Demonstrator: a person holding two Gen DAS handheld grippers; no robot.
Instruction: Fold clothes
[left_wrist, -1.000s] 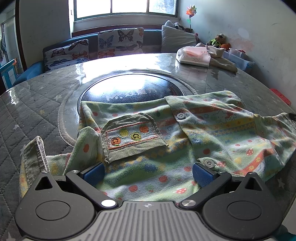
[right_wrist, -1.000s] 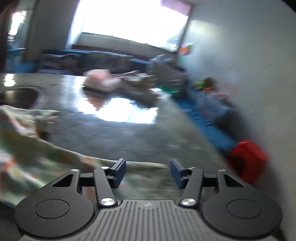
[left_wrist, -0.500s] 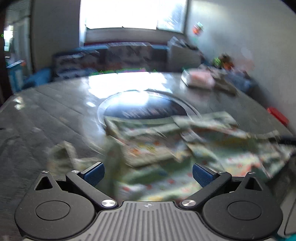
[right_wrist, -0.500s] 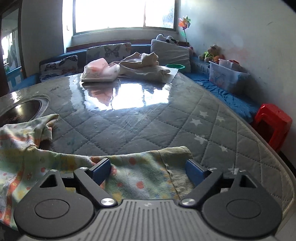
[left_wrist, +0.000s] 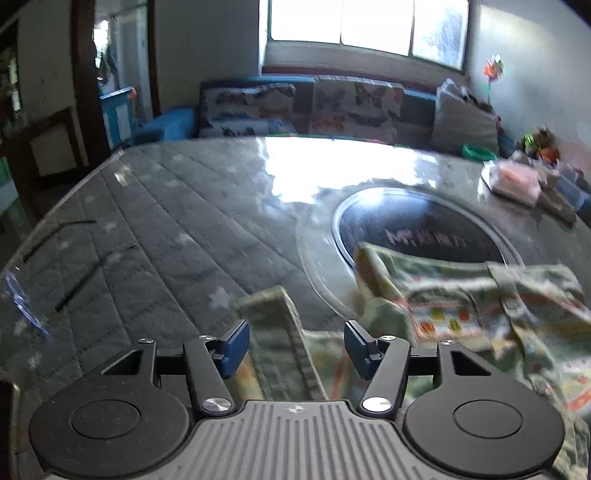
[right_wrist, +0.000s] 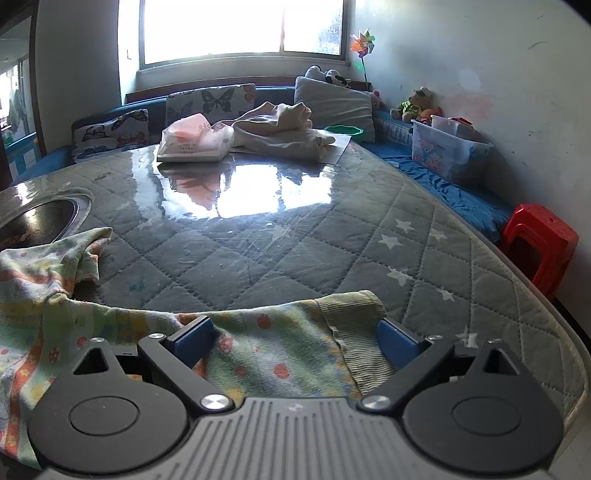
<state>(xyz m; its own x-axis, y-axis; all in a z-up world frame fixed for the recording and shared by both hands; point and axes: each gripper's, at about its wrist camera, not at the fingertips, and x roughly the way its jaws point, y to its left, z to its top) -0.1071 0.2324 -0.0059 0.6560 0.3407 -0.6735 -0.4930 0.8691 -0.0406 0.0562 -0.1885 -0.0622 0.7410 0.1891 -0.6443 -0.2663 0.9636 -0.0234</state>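
Beside the grey star-quilted table cover (right_wrist: 332, 258) lies a pale green, dotted and striped garment (right_wrist: 258, 350), olive ribbed cuff (right_wrist: 354, 325).

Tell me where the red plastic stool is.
In the right wrist view, the red plastic stool stands on the floor at far right, beyond the quilted grey table, beside the blue bench.

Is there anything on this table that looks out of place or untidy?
Only the patterned garment: it lies rumpled, one ribbed cuff near the table edge. Behind it, a beige cloth sits in a loose heap beside a tissue pack.
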